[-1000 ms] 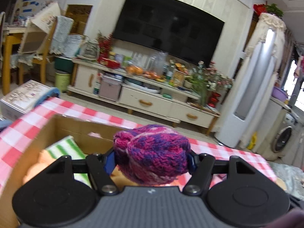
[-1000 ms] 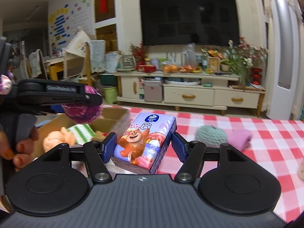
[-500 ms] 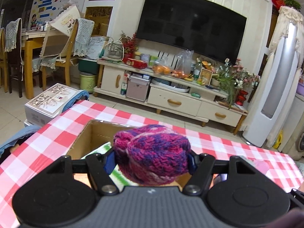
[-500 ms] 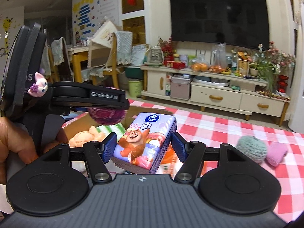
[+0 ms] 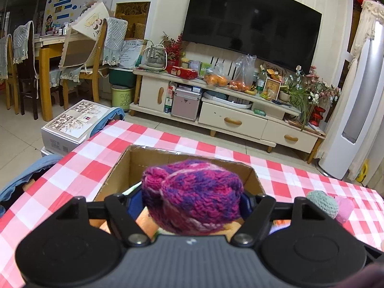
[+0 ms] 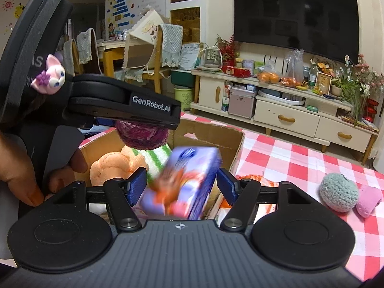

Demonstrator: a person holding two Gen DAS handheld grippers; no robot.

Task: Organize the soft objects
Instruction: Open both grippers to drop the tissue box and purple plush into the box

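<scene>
Soft objects going into the cardboard box (image 5: 253,180): release step.
Left wrist view: left gripper (image 5: 192,201) is opening around the knitted ball (image 5: 192,194), over the box. Right wrist view: right gripper (image 6: 181,184) is opening, jaws clear; tissue pack (image 6: 184,180), blurred, seems to drop. Next, fetch the grey pompom (image 6: 339,194).

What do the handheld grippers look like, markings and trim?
Both are black plastic: ribbed body, two round discs, blue pads on linkage fingers. The right gripper has a compass mark. The left gripper reads "GenRobot.AI" in white and carries a pink cat charm. No sleeves or cables visible.
</scene>
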